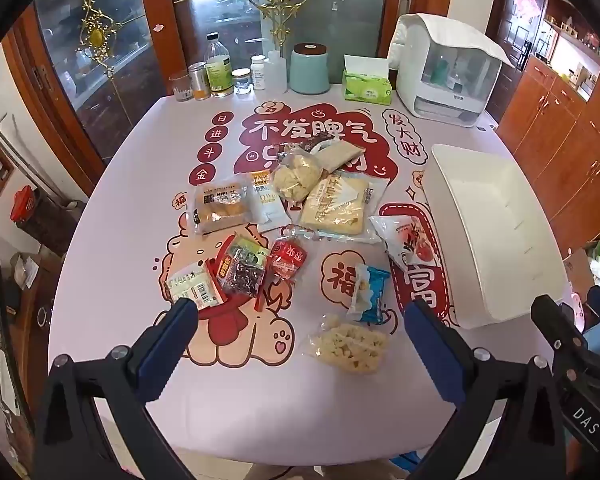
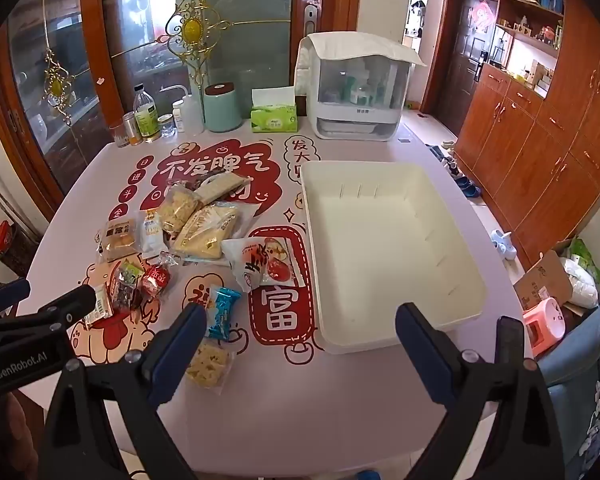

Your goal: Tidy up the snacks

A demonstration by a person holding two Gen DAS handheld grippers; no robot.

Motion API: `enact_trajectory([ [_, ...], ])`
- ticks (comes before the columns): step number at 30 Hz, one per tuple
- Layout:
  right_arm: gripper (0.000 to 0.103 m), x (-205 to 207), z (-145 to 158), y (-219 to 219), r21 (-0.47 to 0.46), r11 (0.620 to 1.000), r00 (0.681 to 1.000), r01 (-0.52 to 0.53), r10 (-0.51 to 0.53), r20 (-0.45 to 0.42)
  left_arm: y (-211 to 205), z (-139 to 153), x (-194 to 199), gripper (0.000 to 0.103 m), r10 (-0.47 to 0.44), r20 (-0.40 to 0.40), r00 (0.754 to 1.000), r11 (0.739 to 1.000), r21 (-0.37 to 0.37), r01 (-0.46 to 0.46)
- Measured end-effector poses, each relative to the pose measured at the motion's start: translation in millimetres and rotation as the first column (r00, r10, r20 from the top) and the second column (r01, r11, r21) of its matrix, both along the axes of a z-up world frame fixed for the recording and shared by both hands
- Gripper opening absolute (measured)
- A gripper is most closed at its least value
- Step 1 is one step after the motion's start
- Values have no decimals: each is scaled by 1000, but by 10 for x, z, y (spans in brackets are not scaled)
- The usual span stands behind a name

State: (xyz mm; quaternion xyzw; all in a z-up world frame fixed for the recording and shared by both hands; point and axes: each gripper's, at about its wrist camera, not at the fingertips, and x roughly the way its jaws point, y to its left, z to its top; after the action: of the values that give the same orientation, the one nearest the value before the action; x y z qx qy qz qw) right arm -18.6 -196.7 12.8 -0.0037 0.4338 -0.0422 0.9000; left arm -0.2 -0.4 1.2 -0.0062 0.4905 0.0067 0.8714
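Several snack packets lie spread on the printed tablecloth [image 1: 240, 408]. Nearest are a clear pack of pale crackers [image 1: 350, 346] [image 2: 208, 364] and a blue packet [image 1: 370, 294] [image 2: 222, 312]. Farther off lie a white-and-red bag [image 1: 406, 242] [image 2: 260, 260], a red candy pack [image 1: 288, 258], a dark mixed pack [image 1: 242, 268], a bread pack [image 1: 220, 206] and a large yellow pack [image 1: 336, 204]. An empty white bin [image 2: 476, 280] [image 1: 496, 236] stands to the right. My left gripper [image 1: 300, 316] is open above the near snacks. My right gripper [image 2: 300, 320] is open in front of the bin.
Along the table's far edge stand bottles and jars [image 1: 220, 72], a teal canister [image 1: 310, 68], a green tissue box [image 1: 368, 88] and a white appliance [image 1: 448, 68]. Wooden cabinets [image 2: 540, 140] line the right wall. A blue chair [image 2: 580, 380] is at the near right.
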Motion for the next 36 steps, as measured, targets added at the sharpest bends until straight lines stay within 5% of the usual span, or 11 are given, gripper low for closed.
enact_trajectory([
  [36, 96, 133, 59, -9, -9, 1000, 999, -30, 30, 12, -97, 82, 72, 101, -15, 39, 999, 1000, -24, 16],
])
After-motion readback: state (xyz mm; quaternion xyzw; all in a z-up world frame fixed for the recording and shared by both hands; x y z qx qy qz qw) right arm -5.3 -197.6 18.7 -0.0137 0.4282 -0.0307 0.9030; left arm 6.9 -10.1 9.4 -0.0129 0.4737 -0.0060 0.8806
